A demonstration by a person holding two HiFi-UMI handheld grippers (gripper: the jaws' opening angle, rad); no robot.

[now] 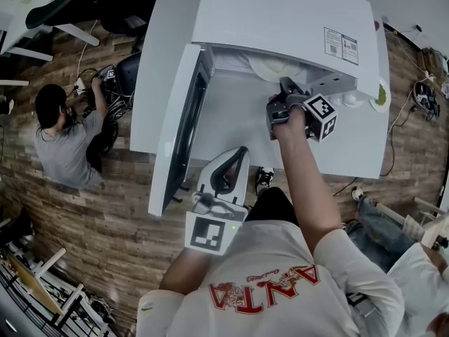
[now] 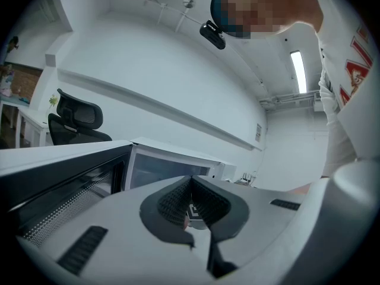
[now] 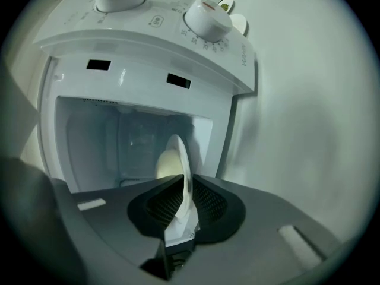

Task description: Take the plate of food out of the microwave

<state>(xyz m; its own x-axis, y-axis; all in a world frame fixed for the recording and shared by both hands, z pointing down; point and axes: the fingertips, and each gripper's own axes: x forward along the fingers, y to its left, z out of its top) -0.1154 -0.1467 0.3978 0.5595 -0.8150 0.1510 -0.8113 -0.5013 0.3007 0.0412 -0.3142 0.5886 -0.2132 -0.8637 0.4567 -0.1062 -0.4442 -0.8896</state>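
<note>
The person wears a white short-sleeved T-shirt (image 1: pixel 295 286) with red lettering (image 1: pixel 261 291) across the chest, dark trousers (image 1: pixel 272 203) and a dark shoe (image 1: pixel 264 178) with pale trim. The left tool (image 1: pixel 237 161) is pale grey and the right tool (image 1: pixel 286 86) darker grey. Both have black ribbed pads and a cube of black-and-white square markers.

In head view, microwave (image 1: pixel 280 12) mouth opens toward 6 o'clock; we've got bare table (image 1: pixel 231 118) there, free to pass thru; open door (image 1: pixel 184 118) walls off 9 o'clock; ctrl panel (image 3: pixel 196 34) side blocks 3 o'clock.
</note>
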